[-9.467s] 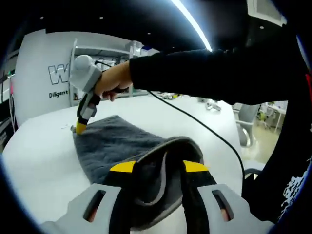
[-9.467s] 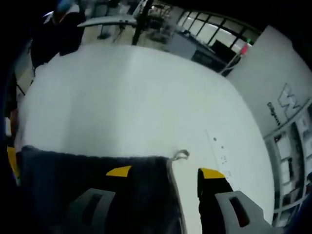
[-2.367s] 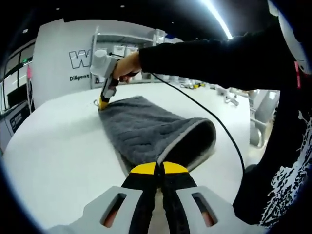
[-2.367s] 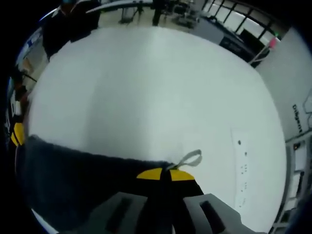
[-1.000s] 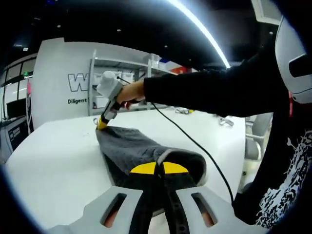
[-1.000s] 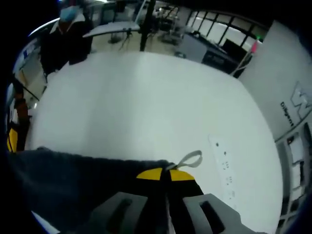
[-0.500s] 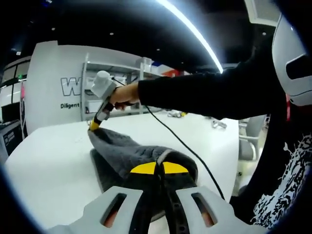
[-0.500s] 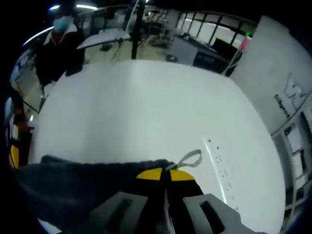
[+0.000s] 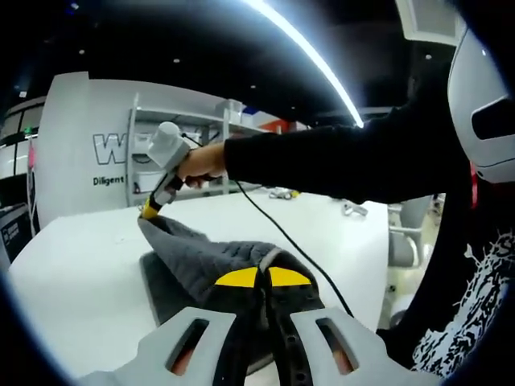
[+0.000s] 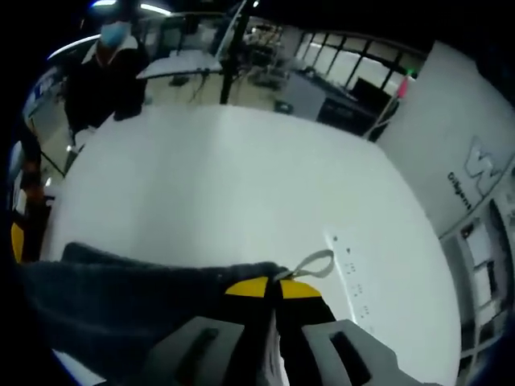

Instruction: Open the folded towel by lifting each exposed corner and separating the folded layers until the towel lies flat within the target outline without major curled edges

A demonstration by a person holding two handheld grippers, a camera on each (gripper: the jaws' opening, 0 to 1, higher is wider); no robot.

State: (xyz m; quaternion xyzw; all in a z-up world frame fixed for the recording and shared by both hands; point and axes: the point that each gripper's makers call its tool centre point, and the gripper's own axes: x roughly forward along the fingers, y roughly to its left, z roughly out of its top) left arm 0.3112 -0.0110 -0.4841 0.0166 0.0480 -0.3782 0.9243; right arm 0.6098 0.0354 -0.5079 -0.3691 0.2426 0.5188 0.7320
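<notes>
On the white table [image 9: 72,265], your dark grey towel [image 9: 193,261] hangs taut between both grippers, its top layer raised off the lower part lying flat. Its long axis runs from your left gripper [image 9: 259,279], pinched shut on the near corner, to your right gripper [image 9: 150,211], clamping the far corner beside the hanging loop [image 10: 310,263].

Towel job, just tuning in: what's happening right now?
A person is working a dark grey towel on a white table with a gripper in each hand. The left gripper is shut on the near corner. The right gripper, seen at the far end in the left gripper view, is shut on the corner by the hanging loop. That far corner is raised off the table while folded layers lie beneath, so the towel is not yet flat.
</notes>
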